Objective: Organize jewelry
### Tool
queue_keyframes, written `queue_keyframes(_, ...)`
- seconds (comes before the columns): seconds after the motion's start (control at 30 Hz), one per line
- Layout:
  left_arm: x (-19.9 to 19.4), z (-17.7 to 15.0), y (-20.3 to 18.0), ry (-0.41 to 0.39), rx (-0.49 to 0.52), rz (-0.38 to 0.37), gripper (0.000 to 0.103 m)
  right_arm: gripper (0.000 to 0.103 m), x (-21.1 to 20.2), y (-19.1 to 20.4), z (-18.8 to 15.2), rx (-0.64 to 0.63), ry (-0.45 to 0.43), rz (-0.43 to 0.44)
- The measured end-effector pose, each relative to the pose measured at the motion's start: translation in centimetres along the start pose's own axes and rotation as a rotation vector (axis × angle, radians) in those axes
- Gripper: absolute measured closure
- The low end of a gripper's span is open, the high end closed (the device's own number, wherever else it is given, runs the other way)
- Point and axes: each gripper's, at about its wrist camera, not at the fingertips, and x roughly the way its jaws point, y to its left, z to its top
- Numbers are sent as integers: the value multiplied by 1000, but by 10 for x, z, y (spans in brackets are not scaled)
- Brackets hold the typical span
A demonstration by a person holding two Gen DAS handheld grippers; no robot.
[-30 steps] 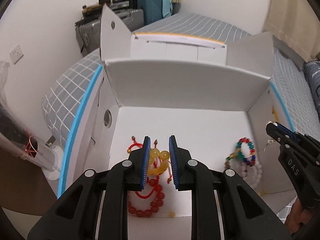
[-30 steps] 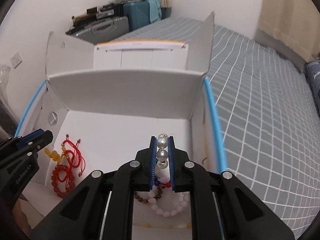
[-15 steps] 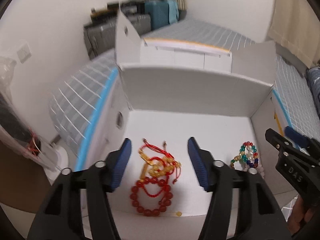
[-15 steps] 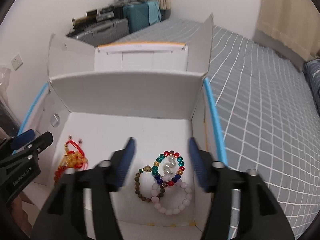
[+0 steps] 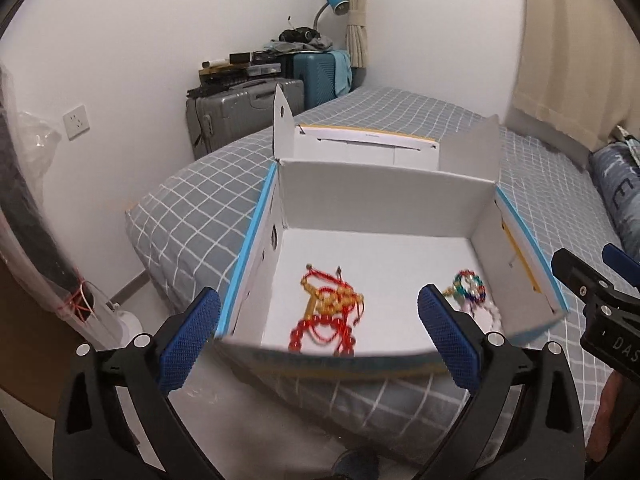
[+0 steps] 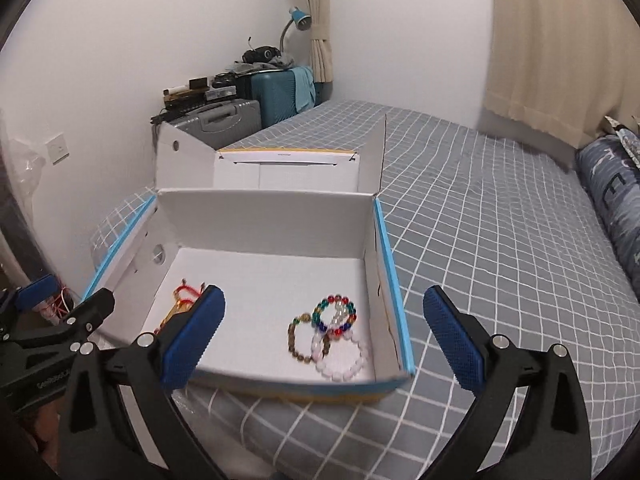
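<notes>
An open white box with blue edges sits on the bed. On its floor at left lies a heap of red and amber bead bracelets. At right lie a multicoloured, a brown, a pearl and a pale pink bracelet. My left gripper is open wide and empty, held back in front of the box's near wall. My right gripper is open wide and empty, also in front of the box.
The bed has a grey checked cover. A dark blue pillow lies at the right. Suitcases with clutter stand against the far wall. A plastic-wrapped object stands at the left beside the bed.
Both grippers opened, dropping the amber bracelet at left and the pearl strand at right into the box, then pulled back and up out of the box.
</notes>
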Motion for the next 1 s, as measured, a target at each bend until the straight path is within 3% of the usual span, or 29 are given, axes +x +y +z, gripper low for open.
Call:
queue_keyframes(0.37,-22,-34,1,-3,15,-46,6,7,-14,1,-52,27,34,-5)
queue_keyframes(1.0,-18,-37,-4,-3,45,-47,6,7,-17,-2,-55,41,36,-10)
